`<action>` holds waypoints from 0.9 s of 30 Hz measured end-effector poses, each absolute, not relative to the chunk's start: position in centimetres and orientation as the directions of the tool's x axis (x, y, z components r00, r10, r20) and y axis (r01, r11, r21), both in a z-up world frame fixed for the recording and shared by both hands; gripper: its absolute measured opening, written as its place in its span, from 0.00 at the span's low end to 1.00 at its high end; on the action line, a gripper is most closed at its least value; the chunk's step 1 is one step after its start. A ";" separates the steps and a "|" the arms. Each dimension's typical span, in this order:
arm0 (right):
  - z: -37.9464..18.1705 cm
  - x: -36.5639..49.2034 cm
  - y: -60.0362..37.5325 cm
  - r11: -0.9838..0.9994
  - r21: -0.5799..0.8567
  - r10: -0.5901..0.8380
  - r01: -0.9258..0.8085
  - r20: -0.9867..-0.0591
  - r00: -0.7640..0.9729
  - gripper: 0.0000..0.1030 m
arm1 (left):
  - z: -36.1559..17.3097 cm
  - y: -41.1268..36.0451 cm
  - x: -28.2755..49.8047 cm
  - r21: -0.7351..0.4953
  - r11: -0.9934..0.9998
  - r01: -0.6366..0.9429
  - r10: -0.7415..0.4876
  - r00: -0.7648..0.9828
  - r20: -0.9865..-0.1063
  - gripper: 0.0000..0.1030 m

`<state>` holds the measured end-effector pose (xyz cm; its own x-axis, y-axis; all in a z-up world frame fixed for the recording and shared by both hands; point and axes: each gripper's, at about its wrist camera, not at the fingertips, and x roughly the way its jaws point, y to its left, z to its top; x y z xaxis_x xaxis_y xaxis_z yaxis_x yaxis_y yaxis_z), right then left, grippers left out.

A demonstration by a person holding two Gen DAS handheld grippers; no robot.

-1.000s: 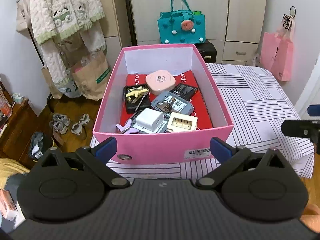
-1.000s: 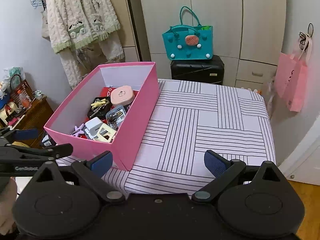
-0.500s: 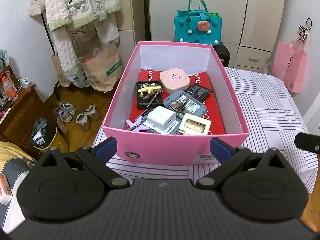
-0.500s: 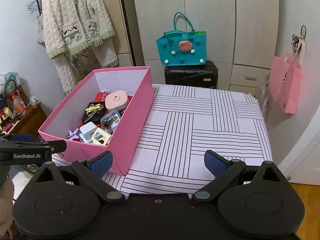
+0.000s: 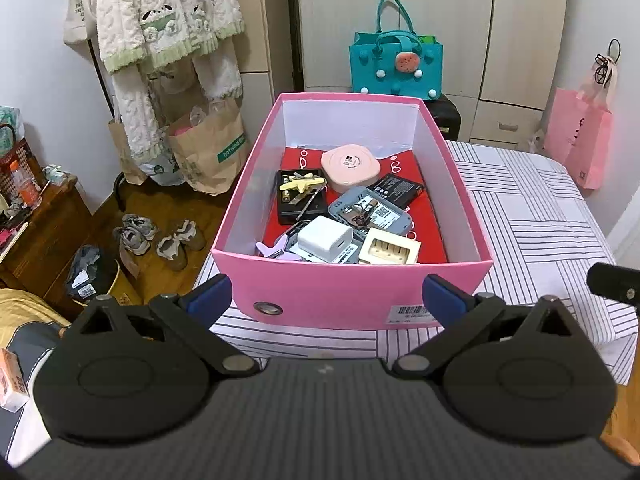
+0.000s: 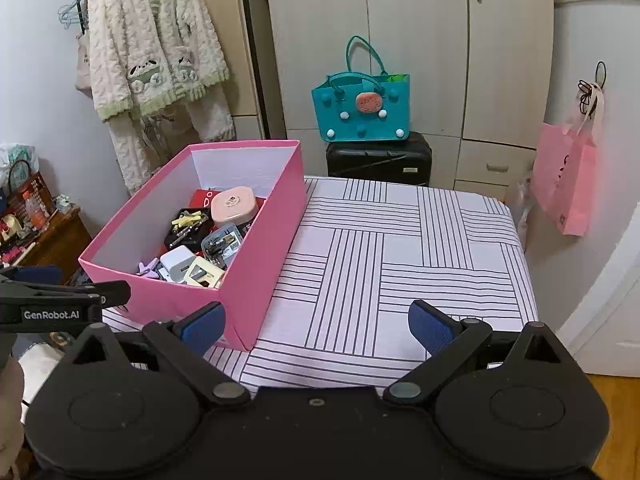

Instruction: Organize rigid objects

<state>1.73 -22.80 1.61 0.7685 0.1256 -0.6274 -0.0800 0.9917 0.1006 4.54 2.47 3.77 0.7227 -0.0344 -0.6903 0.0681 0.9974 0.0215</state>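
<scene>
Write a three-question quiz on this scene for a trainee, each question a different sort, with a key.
1. True or false: the left tool is shut on something from the pink box.
2. Multiple choice: in the box, the white charger lies A) at the far wall, B) near the front wall, C) outside on the striped cloth.
3. Fill in: the round pink case lies farther back in the box than the ____ charger.

Key
1. False: its jaws stand open and empty, short of the box.
2. B
3. white
</scene>
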 end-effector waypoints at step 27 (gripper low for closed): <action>1.0 1.6 -22.7 0.996 0.077 0.089 -0.052 -0.624 0.776 0.97 | 2.7 2.2 4.7 0.063 0.997 0.043 0.012 0.726 -0.687 1.00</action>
<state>1.64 -22.66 1.01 0.7762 0.0889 -0.6242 -0.0521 0.9957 0.0771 4.70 2.20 2.72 0.7264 0.0118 -0.6872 0.0431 0.9971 0.0626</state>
